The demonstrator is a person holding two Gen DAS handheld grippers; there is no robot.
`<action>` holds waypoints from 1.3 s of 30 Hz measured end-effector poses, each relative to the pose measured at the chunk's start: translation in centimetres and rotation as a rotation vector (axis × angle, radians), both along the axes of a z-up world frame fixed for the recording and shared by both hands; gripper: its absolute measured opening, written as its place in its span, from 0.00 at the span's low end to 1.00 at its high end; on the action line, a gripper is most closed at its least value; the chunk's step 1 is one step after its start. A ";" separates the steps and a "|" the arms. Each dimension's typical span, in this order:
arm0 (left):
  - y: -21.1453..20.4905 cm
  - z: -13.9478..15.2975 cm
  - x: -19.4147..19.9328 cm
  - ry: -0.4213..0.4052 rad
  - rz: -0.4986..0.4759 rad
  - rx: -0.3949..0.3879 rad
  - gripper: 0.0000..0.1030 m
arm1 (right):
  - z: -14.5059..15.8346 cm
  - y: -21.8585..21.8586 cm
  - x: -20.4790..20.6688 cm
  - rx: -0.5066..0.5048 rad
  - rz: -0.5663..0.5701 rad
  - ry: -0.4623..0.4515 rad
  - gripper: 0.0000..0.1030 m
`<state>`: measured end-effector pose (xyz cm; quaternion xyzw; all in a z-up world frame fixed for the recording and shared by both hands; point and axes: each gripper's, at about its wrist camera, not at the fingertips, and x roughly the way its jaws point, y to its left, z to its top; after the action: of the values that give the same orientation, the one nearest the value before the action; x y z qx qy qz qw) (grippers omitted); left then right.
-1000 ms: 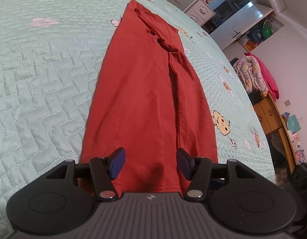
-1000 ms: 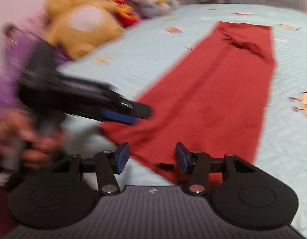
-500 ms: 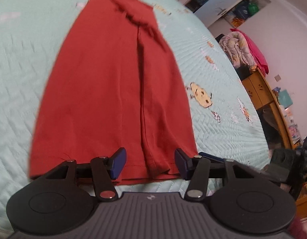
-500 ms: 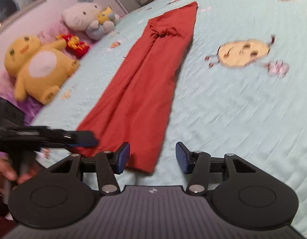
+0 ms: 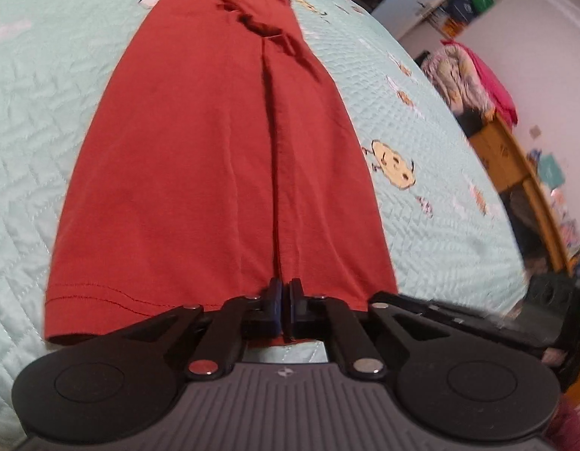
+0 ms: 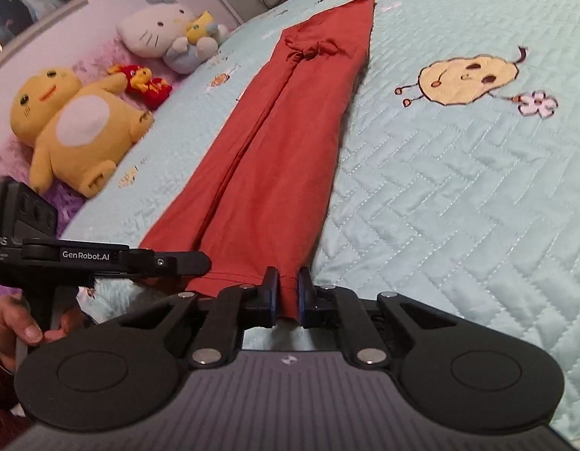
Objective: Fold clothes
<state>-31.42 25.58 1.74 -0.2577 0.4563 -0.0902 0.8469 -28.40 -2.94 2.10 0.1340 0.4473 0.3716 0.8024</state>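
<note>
A rust-red garment (image 5: 199, 158) lies in a long folded strip on the pale green quilt (image 5: 38, 86), stretching away from me. My left gripper (image 5: 284, 302) is shut on the strip's near hem, close to its middle seam. In the right wrist view the same red garment (image 6: 274, 173) runs up the bed, and my right gripper (image 6: 288, 293) is shut on its near right corner, cloth bunched between the blue pads. The left gripper (image 6: 169, 261) shows from the side at the hem's other end, held by a hand (image 6: 15, 323).
Plush toys sit along the bed's left edge: a yellow one (image 6: 71, 124), a white cat (image 6: 165, 34) and a small red one (image 6: 143, 82). A wooden dresser (image 5: 523, 173) with piled clothes (image 5: 470, 75) stands past the bed's right side. Bare quilt (image 6: 459, 195) spreads right of the garment.
Both grippers moved down to the garment's near hem and went from open to shut on it, the left near the middle seam, the right at the right corner.
</note>
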 end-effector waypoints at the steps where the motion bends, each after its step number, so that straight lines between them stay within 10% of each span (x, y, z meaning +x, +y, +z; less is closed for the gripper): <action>1: 0.0 0.1 0.1 -0.003 0.001 0.002 0.02 | -0.2 -0.1 0.1 -0.002 0.001 0.004 0.09; 10: 0.4 1.5 1.0 -0.045 0.009 0.017 0.07 | -0.8 -1.4 1.3 0.070 -0.011 0.120 0.10; 14: 0.6 2.1 1.4 -0.065 0.013 0.023 0.44 | -0.2 -1.6 1.8 0.077 -0.011 0.084 0.18; 21: 1.2 2.5 8.8 -0.126 0.074 0.078 0.53 | -2.6 -2.5 3.4 0.217 -0.067 0.109 0.20; 29: 2.8 0.3 16.5 -0.103 0.169 0.059 0.48 | -3.2 -2.9 2.3 0.238 -0.055 0.029 0.18; 31: 2.7 0.3 17.4 -0.103 0.135 0.048 0.06 | -3.2 -2.9 2.3 0.237 -0.053 0.021 0.18; 32: 2.6 0.2 17.5 -0.088 0.118 0.051 0.01 | -3.2 -2.9 2.3 0.236 -0.052 0.019 0.16; 39: 2.6 0.5 15.5 -0.090 0.147 0.108 0.03 | -3.2 -3.1 2.1 0.202 -0.057 0.004 0.07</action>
<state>-15.89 28.16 2.21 -0.2403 0.4019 -0.0144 0.8835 -26.28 -6.01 -1.07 0.2276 0.4054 0.3914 0.7942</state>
